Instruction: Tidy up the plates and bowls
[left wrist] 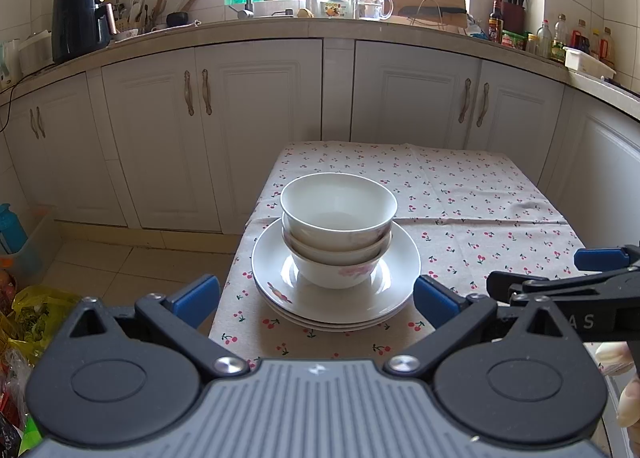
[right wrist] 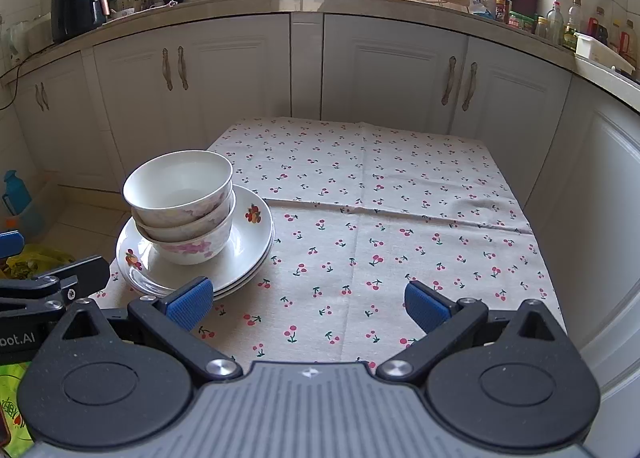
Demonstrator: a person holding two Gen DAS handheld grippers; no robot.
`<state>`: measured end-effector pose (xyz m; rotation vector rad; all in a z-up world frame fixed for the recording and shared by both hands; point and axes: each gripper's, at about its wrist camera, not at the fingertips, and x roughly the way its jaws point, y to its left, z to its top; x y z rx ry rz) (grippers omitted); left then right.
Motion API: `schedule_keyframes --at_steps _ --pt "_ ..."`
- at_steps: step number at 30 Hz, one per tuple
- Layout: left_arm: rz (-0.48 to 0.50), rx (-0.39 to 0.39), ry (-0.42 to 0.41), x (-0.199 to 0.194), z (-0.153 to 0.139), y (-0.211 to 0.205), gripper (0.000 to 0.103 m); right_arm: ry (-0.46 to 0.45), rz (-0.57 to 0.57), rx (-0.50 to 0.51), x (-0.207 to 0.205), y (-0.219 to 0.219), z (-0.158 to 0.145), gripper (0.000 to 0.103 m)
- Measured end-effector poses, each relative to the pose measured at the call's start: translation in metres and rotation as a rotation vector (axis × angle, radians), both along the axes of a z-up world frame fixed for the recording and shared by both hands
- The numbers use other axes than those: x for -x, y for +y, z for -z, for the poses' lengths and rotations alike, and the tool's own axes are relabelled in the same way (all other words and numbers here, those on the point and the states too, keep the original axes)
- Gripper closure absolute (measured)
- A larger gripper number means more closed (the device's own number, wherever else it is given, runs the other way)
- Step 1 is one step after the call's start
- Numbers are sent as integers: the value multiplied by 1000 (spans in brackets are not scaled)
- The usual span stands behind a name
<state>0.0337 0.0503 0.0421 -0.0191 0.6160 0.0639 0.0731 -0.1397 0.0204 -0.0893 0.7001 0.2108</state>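
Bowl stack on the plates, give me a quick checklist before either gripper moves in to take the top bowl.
1. Left gripper open wide: ok.
2. Right gripper open, holding nothing: ok.
3. Top bowl empty and upright: ok.
4. Three bowls nested straight on the plates: ok, slight lean in the right wrist view.
5. Plates clear of the table edge: not ok, the stack sits close to the left edge.
6. Free tablecloth for setting bowls down: ok.

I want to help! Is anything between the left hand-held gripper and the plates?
Nothing: in the left wrist view, only bare cherry-print tablecloth separates the open left hand-held gripper from the stacked white plates.
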Motion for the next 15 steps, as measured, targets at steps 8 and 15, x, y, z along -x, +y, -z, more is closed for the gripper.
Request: schedule_keyframes --at_steps 8,15 --pt "-2 3 0 1 0 -1 1 0 4 1 1 -1 -1 0" --pt "-2 3 0 1 0 -2 1 3 8 3 0 -1 -2 0"
